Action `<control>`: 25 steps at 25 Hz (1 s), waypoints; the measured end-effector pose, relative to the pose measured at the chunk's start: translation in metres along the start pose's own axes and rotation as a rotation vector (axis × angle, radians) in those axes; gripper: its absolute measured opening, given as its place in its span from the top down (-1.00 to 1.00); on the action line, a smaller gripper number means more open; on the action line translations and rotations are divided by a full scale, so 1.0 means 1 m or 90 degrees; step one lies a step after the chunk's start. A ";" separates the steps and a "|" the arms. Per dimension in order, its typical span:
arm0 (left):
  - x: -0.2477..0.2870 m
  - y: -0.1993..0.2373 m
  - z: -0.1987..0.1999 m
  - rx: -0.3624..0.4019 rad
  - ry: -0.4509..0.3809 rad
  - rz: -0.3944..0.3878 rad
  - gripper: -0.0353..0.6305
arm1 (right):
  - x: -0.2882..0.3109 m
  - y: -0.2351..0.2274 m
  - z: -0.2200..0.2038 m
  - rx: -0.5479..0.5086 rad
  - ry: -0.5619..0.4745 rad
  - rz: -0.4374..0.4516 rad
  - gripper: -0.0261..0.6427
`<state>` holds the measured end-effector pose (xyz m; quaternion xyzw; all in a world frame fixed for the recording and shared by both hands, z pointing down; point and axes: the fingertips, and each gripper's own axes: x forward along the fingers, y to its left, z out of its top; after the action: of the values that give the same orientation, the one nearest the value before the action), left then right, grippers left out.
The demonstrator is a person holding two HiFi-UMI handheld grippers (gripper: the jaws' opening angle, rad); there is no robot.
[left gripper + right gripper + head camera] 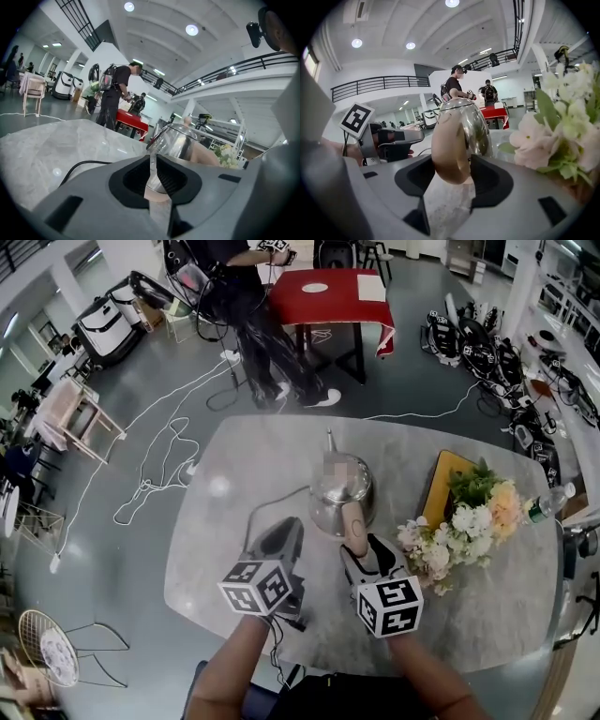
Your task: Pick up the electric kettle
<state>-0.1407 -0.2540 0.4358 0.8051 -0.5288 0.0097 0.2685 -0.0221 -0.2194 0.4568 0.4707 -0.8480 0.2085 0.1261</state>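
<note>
At the middle of the table (246,457) stands the electric kettle (341,495), its handle (354,527) between the right gripper's (360,549) spread jaws, unpinched. Best bet: slide deeper, centre the handle, clamp firmly, lift straight. The left gripper (281,536) is clenched, empty.

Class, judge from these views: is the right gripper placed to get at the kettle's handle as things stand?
Probably yes: the right gripper has its jaws open with the kettle's handle between them and nothing else in the gap. The flowers lie off to its right, outside the jaws.
</note>
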 end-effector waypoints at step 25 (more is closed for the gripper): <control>0.090 0.047 0.030 -0.054 -0.010 -0.013 0.53 | 0.035 -0.024 0.000 0.016 -0.021 -0.097 0.54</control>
<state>-0.1498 -0.3575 0.4570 0.7985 -0.5225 -0.0218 0.2982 -0.0199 -0.2572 0.4766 0.5385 -0.8092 0.2010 0.1214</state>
